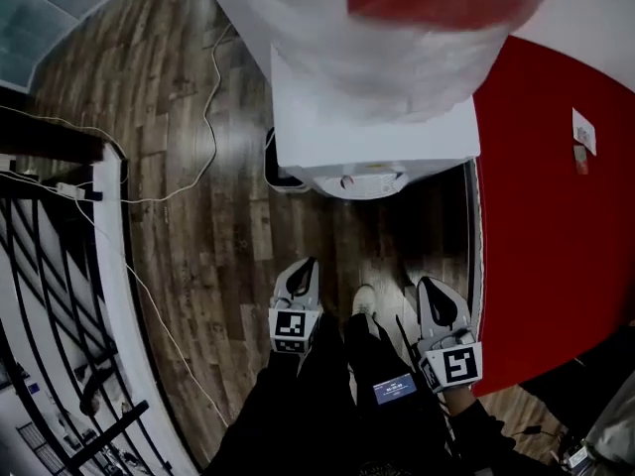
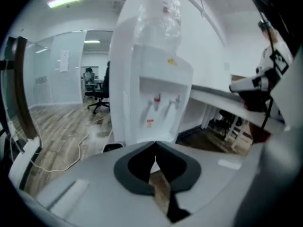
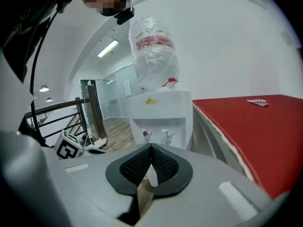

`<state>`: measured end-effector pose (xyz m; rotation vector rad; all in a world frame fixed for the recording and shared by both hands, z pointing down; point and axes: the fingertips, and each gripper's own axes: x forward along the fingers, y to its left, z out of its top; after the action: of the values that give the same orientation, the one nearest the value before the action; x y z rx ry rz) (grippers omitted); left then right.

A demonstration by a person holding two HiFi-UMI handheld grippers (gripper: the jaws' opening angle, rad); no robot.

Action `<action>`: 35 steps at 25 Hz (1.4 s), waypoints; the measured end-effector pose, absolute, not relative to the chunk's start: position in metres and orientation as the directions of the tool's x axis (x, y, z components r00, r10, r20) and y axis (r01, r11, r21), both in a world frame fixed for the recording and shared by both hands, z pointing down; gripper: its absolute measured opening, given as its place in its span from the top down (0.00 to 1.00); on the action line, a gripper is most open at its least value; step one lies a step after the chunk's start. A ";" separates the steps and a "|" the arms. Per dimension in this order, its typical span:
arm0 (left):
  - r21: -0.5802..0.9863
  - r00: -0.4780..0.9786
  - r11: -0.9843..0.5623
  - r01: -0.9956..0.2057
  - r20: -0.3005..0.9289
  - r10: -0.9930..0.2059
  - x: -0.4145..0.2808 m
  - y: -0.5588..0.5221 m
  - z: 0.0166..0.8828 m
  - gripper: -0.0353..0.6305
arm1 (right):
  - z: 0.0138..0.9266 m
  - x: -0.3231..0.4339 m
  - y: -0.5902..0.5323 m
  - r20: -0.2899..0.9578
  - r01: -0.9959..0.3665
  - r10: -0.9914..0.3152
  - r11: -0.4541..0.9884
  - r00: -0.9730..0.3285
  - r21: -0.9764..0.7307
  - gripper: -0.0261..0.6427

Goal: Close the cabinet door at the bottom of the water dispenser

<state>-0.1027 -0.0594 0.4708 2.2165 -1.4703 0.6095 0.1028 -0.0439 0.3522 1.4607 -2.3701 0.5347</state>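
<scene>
- Head view: the white dispenser (image 1: 372,137) stands ahead of me at top centre on the wood floor (image 1: 218,236). Its right side is just beside the red tabletop (image 1: 556,216).
- A clear bottle (image 1: 417,28) with a red label sits upended on it, wrapped in crinkled plastic.
- From the left gripper view I get its front: a recessed bay with two taps (image 2: 156,101), one of them red. A small red-and-white sticker (image 2: 149,123) sits below them and a yellow mark higher up.
- The lower front, where the door sits, is behind my gripper's grey body, so I cannot tell how the door stands.
- A dark shape (image 1: 283,174) shows at the foot of the dispenser's left side; I cannot tell what it is.
- My left gripper (image 1: 303,276) points at the dispenser from well short of it, jaws together with nothing between them.
- My right gripper (image 1: 434,297) is near the tabletop's edge, jaws likewise together and empty.
- A white cable (image 1: 208,117) trails over the floor left of the dispenser.
</scene>
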 end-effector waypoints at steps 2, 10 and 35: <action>0.109 0.278 -0.259 -0.960 0.512 -0.813 -0.128 -0.073 0.425 0.94 | 0.334 0.103 -0.066 0.402 -0.901 -0.807 0.405 -0.433 -0.157 0.96; 0.070 0.214 -0.203 -0.977 0.268 -0.939 -0.148 -0.091 0.230 0.94 | 0.210 0.100 -0.094 0.230 -0.912 -0.887 0.361 -0.400 -0.196 0.96; 0.065 0.277 -0.276 -0.959 -0.001 -0.961 -0.162 -0.046 0.046 0.94 | 0.062 0.044 -0.045 0.124 -0.946 -0.938 0.321 -0.324 -0.044 0.97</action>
<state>-0.1623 -0.0457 0.0458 2.4681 -1.8580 -0.0617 0.0437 -0.0447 0.0624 1.7803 -2.4902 0.1659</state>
